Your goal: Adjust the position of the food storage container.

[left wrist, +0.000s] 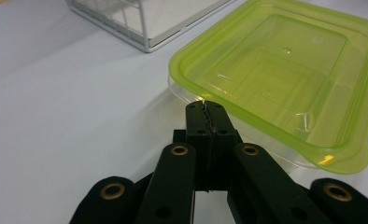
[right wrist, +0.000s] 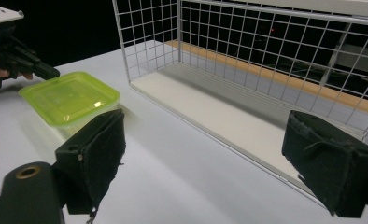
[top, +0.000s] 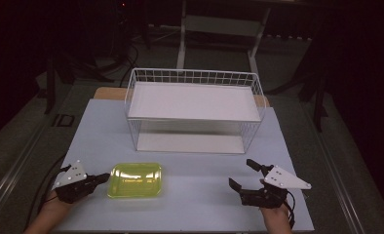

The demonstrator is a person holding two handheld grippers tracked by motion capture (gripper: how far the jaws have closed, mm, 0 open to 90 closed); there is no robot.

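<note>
Item 1: my left gripper (top: pixel 102 177), lower left of the high view. Jaws pressed together with nothing between them, tips right at the near left rim of the container; in the left gripper view they meet in the lower middle of the frame, just short of that rim. Whether they touch it I cannot tell.

Item 2: green container (top: pixel 134 180), a shallow translucent lime-green tray, empty, lower left of centre in the high view. It lies flat on the white table (top: pixel 204 204), well apart from the rack. It fills the upper right of the left gripper view (left wrist: pixel 285 79) and sits at middle left of the right gripper view (right wrist: pixel 70 97).

Item 3: my right gripper (top: pixel 243 176), lower right of the high view. Jaws wide apart, holding nothing, pointed toward the rack and well clear of the container. Its 2 padded fingers (right wrist: pixel 98 154) frame the right gripper view.

Item 4: wire rack (top: pixel 195 78), white mesh with 2 levels, upper centre of the high view. Both levels bare.

Status, as I judge it: work barely begun. The container is not gripped or lifted. Left to do: get a hold on the rim, raise it, and probably carry it to the rack, though which level I cannot say.
</note>
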